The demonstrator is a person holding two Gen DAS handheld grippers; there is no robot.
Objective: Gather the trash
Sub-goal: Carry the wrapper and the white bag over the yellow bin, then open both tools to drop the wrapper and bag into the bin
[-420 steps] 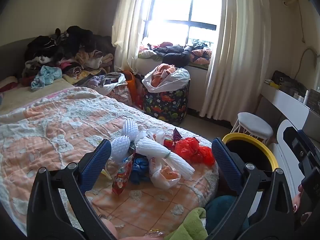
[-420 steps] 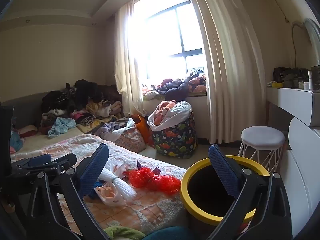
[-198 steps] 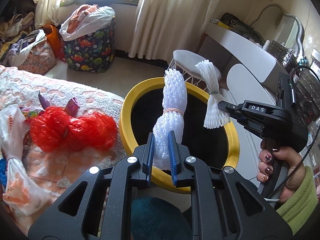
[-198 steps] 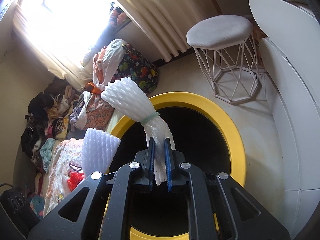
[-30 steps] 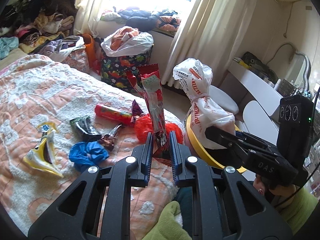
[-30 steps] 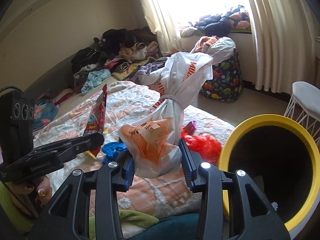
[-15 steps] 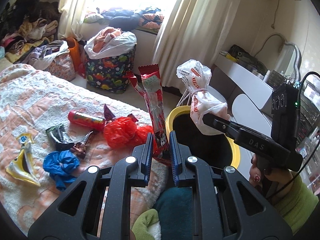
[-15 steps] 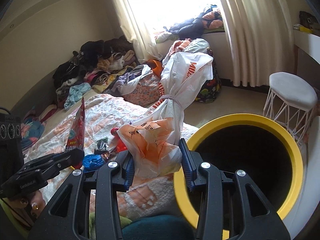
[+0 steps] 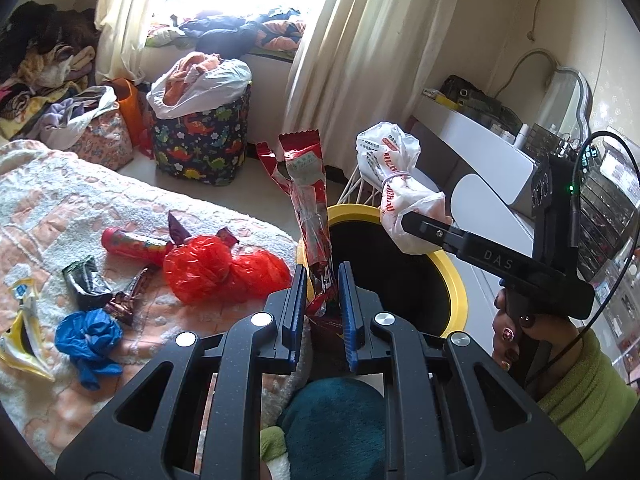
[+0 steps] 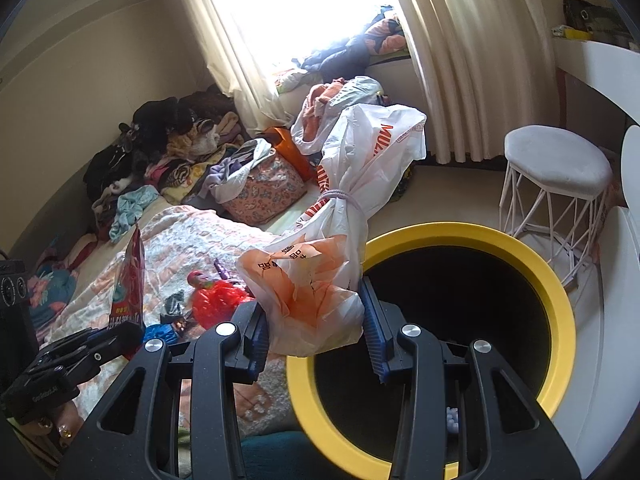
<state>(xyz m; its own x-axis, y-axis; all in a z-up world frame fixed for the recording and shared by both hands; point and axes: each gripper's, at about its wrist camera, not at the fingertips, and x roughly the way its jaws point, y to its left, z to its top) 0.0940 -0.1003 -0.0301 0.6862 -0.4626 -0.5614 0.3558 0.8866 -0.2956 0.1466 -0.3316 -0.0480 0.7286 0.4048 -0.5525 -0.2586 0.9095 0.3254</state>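
Beside the quilted bed [image 9: 120, 208] (wrappers strewn), left gripper [image 9: 323, 300] grips a red wrapper [image 9: 308, 184], right gripper [image 10: 316, 330] a tied bag [image 10: 320, 280].

Legible text is limited to the following:

- Right tongs [image 9: 424, 228]: white letters "DAS" on the black side of the body, left wrist view.
- Left tongs [image 10: 116, 334]: a pale word on the black body, too small to read with certainty.
- White plastic bag [image 10: 320, 280]: orange letters "MU", remainder folded away; further orange characters on the lower part appear upside down.
- Red snack wrapper [image 9: 310, 216]: printing present, illegible.
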